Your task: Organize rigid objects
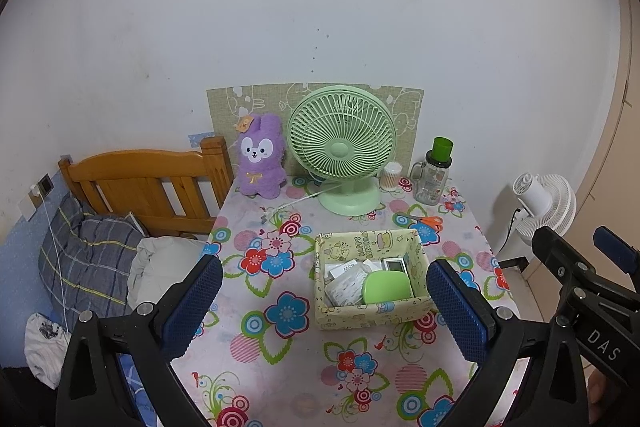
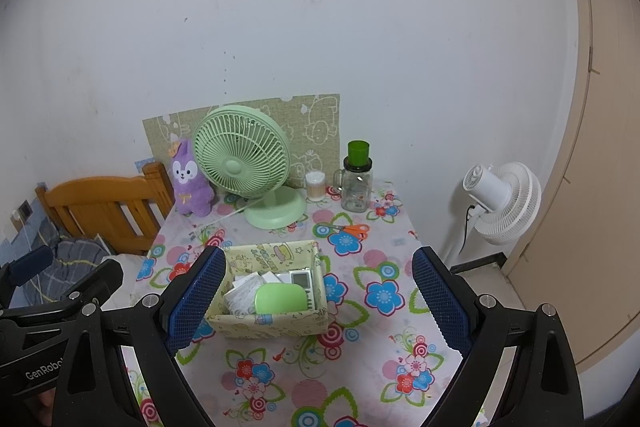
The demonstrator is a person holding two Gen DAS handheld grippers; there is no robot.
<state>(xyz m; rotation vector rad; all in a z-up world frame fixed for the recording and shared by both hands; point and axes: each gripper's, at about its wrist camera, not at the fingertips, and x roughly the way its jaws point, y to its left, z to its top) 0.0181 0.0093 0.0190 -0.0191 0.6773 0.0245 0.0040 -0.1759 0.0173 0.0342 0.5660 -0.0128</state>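
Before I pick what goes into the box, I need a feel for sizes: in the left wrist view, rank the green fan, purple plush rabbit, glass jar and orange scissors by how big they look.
1. green fan
2. purple plush rabbit
3. glass jar
4. orange scissors, thin and flat, though nearer the camera.

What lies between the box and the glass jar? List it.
Orange-handled scissors lie on the tablecloth between the box and the glass jar, seen clearest in the right wrist view.
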